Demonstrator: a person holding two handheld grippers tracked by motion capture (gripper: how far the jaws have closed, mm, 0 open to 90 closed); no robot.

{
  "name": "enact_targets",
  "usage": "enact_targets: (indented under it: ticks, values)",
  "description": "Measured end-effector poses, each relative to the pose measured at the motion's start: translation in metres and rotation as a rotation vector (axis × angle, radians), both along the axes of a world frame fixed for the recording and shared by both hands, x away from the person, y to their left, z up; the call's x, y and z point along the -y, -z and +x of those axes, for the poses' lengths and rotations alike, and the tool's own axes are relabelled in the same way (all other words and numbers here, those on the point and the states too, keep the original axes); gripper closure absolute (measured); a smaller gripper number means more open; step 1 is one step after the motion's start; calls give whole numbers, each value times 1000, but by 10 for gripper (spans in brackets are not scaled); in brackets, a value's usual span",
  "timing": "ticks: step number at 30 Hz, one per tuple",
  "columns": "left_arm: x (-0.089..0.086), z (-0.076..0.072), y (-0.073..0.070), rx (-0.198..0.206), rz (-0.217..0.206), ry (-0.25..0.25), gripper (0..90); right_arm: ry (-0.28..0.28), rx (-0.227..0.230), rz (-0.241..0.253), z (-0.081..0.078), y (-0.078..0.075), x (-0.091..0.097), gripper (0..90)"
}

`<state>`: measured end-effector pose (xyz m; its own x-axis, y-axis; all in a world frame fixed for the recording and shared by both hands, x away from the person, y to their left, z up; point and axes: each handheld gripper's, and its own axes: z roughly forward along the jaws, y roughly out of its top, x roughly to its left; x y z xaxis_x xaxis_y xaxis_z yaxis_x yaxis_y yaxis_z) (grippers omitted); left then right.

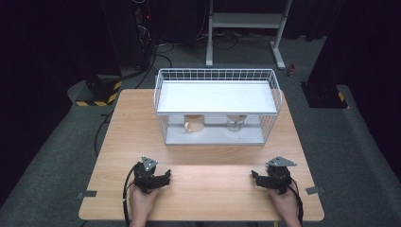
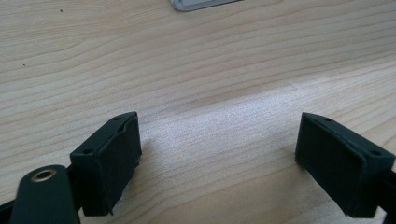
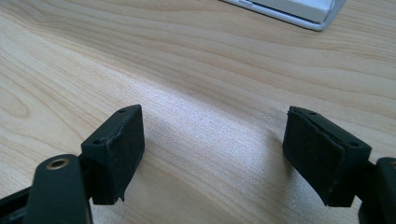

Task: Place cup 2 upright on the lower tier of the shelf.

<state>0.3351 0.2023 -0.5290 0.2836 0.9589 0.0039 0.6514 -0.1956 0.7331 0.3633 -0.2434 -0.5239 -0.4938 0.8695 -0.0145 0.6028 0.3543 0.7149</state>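
While both your hands rest at the near edge of the counter (image 1: pixel 203 184), neither tool holds anything. Your left tool (image 1: pixel 166 178) has its jaws spread wide over bare wood, as the left gripper view makes plain, and your right tool (image 1: pixel 254 178) is spread just as wide, with a corner of the rack's base (image 3: pixel 299 11) showing beyond it in the right gripper view.

Further out, well apart from both tools, stands the white wire rack (image 1: pixel 217 106), its flat top shelf bare. Under that shelf, on the lower tray, sit two small vessels: a tan cup (image 1: pixel 193 124) to the left, which seems to lie on its side with its mouth toward you, though it is too small to be sure, and a clear glass (image 1: pixel 235 122) to the right, upright and apparently footed.

Judge the glass as the delicate one: light, rigid, smooth and likely slippery, apt to crack under a hard squeeze or tip off its narrow foot. Take it around the bowl or the stem, gently, and mind the rack's wires and the shelf above as you reach in from the open front. The tan cup looks light and stiff too; grip it across its wall near the rim, where the jaws can span it without rolling it.
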Motion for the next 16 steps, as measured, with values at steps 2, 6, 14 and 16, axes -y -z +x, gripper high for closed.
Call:
enact_targets:
  ticks: [2,6,14,16]
  values:
    - [0,0,0,0,0,0,145,0,0,0,0,0,0,208]
    - [1,0,0,-2,0,-6,145,-1,1,-1,0,0,0,208]
    - [1,1,0,-3,2,-3,144,-6,2,-3,0,0,0,208]
    - [1,1,0,-3,3,0,144,-6,2,-3,0,0,0,208]
